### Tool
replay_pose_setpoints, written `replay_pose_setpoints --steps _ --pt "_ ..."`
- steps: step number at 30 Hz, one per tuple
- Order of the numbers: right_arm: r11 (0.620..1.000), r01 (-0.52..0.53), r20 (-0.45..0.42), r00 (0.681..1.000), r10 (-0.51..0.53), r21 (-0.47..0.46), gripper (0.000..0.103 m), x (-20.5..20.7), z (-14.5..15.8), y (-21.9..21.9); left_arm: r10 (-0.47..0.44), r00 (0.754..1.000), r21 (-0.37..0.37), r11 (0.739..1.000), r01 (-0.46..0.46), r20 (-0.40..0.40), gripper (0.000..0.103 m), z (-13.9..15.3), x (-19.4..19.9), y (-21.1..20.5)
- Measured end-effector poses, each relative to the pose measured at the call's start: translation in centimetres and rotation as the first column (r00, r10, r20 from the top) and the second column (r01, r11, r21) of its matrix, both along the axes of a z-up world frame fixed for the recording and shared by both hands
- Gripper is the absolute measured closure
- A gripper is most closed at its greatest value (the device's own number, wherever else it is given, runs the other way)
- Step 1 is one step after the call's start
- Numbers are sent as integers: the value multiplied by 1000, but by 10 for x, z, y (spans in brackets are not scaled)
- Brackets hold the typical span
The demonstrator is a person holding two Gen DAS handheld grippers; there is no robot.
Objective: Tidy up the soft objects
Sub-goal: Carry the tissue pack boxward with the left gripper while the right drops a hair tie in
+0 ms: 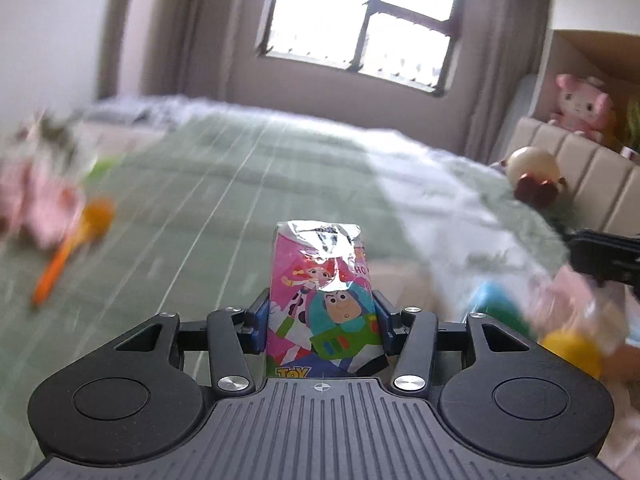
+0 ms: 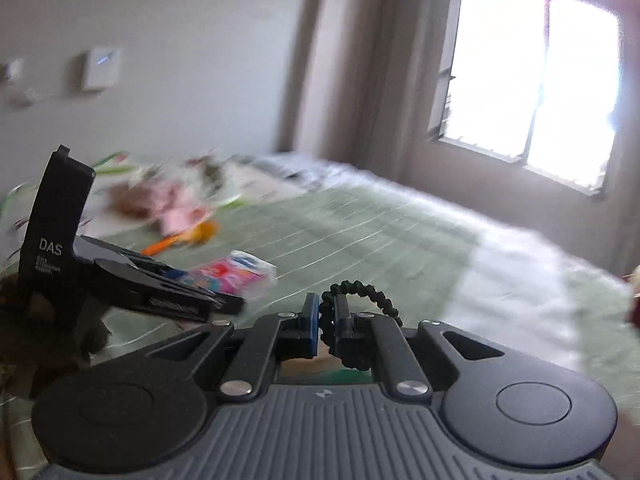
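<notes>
1. Left gripper clamps an upright cartoon-printed pouch above the green bed.
2. Right gripper, nearly shut, pinches a black braided cord.

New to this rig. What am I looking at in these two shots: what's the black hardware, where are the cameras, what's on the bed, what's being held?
No robot arm here: a person carries a handheld two-finger gripper in each hand, and a fisheye camera on each one looks forward along its fingers. The black hardware at the bottom of each shot is that gripper's own body.

The left wrist view shows the left gripper clamped on a cartoon-printed foil packet, held upright. The right wrist view shows the right gripper shut on a loop of black braided cord; the left gripper with its packet also appears at that view's left.

Both look over a bed with a green quilt. On it lie a blurred pink plush and an orange toy. A pink plush sits behind the headboard.
</notes>
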State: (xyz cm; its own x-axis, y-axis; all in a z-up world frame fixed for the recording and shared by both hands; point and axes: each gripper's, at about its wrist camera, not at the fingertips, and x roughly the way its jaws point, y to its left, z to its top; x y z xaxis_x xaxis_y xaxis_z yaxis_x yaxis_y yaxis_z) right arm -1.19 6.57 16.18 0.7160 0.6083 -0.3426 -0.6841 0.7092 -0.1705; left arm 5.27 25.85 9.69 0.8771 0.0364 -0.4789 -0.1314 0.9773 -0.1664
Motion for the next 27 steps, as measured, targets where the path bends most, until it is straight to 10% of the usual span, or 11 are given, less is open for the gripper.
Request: replay_pose_setpoints --steps 7,16,23,27 --pt "955 297 45 954 -298 27 96 29 10 -134 -268 962 -15 963 269 44 49 54 83 -117" --pt "841 541 -66 839 -540 -1 95 63 -51 -254 -586 807 -171 804 569 -70 49 39 156 -316" --pt "856 517 -217 837 -502 15 92 84 -79 -265 -585 798 -106 811 576 -142 45 35 193 -381" --pt "862 502 -231 850 -474 78 65 53 -78 -284 -570 753 -143 818 557 -329 45 10 213 -393"
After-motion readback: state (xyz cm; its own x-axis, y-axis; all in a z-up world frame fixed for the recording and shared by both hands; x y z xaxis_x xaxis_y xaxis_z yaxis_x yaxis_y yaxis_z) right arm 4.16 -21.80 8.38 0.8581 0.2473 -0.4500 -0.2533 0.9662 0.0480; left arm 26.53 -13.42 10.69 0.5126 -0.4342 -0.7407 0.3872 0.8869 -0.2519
